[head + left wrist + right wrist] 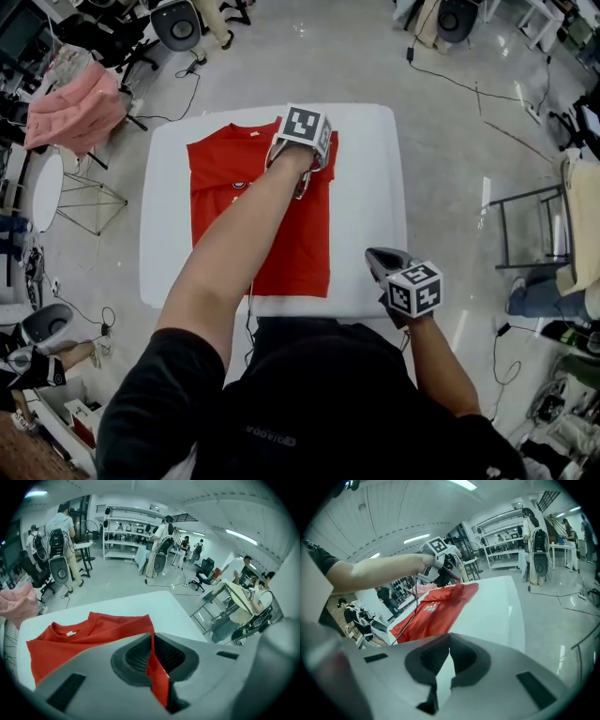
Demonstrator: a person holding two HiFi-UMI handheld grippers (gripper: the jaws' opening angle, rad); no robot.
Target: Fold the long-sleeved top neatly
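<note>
The red long-sleeved top (pixel 225 197) lies flat on the white table (pixel 375 178), a little left of centre in the head view, with its collar toward the upper edge. At the top's upper right corner, the left gripper (pixel 151 656) pinches a fold of the red fabric. We judge that a side part is being folded inward. To do it well, we should lay the pinched edge straight along the body and release only when it lies smooth. At the lower right, the right gripper (pixel 449 641) has its jaws pressed together on nothing.
</note>
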